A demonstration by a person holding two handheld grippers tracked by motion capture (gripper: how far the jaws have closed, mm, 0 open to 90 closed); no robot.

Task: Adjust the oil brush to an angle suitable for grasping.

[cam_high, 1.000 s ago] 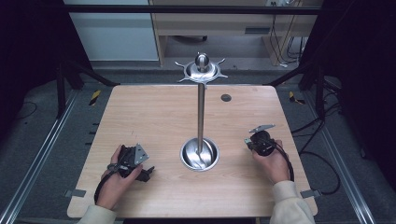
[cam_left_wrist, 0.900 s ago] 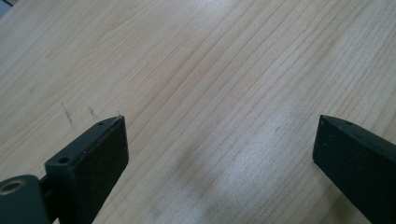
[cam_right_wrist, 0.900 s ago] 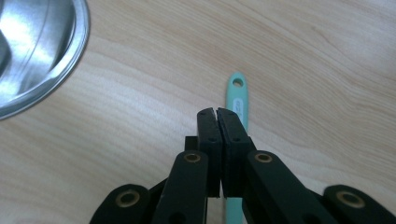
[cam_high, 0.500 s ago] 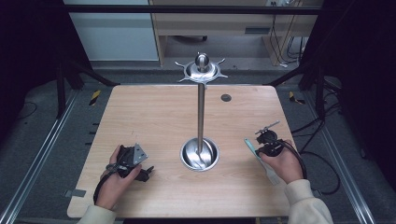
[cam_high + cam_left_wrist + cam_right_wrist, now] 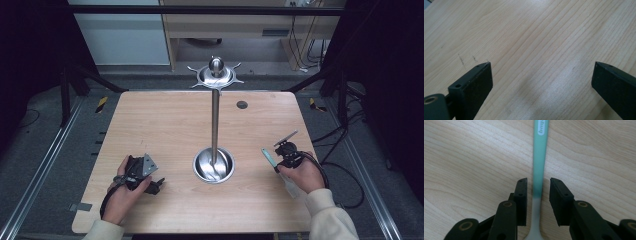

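A slim utensil with a teal handle (image 5: 539, 157) that fades to white runs between the jaws of my right gripper (image 5: 538, 180). Those jaws have just been opening, and a small gap shows on each side of the handle. In the high view the teal handle (image 5: 267, 159) lies at the right of the table, with the right gripper (image 5: 278, 164) over it. My left gripper (image 5: 541, 67) stands wide open above bare wood, holding nothing. It rests at the front left in the high view, where the left gripper (image 5: 156, 184) points right.
A steel stand rises from the table's middle: a round dished base (image 5: 213, 165), a thin pole (image 5: 215, 125) and a hooked crown (image 5: 216, 75). A small dark disc (image 5: 242, 104) sits near the far edge. Black frame bars flank the wooden table (image 5: 165, 125).
My right hand has shifted slightly right and toward the front edge, and the teal handle now lies lower along the table. The left hand has not moved.
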